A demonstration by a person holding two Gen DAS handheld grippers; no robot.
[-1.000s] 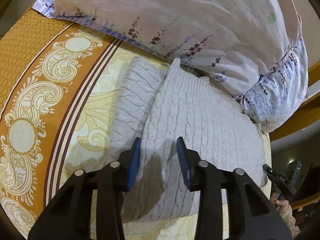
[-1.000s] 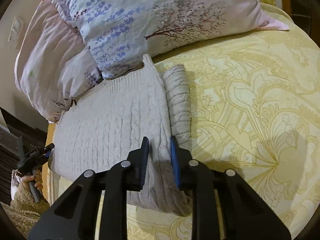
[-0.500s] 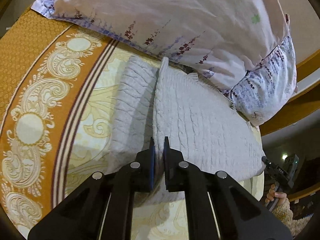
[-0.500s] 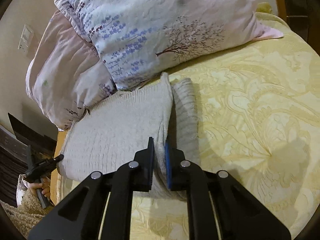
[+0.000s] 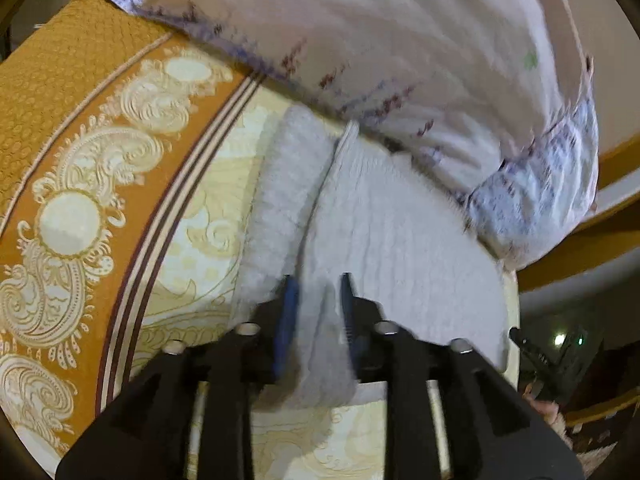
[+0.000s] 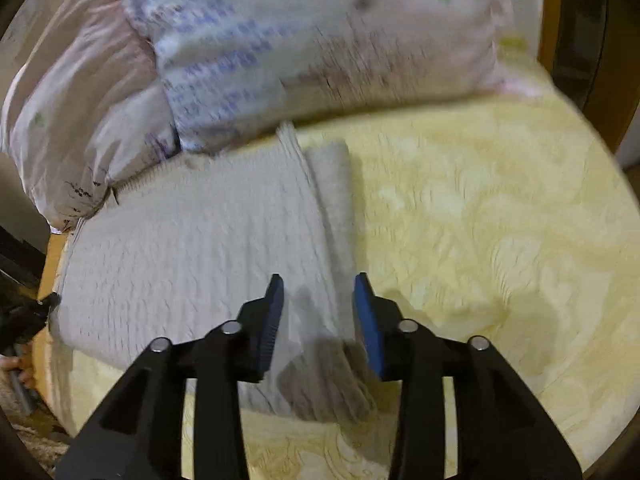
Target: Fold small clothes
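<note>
Both of your grippers have gone from pinched almost flat on the knit half a second ago to parting again. Your left gripper [image 5: 316,312] has its jaws opening; a raised ridge of the grey knitted garment [image 5: 400,240] stands between the blue pads [image 5: 286,328], but blur hides whether they press on it. Your right gripper [image 6: 318,320] is also opening, wider than the left. Its pads [image 6: 368,320] stand clear of the garment [image 6: 192,248], which lies below and between them with gaps on either side.

The garment lies on the yellow patterned bedspread [image 6: 480,220], its far edge tucked against the floral pillows [image 6: 300,40]. One side is folded over: a narrow strip [image 6: 332,184] lies beside the main panel, with a raised seam line between them. In the left wrist view the same strip [image 5: 288,184] lies toward the orange paisley border [image 5: 100,184] of the bedspread [image 5: 208,216], under the pillows [image 5: 400,40].

Both views are motion-blurred. Part of your hand [image 5: 544,404] shows at the lower right edge of the left view.
</note>
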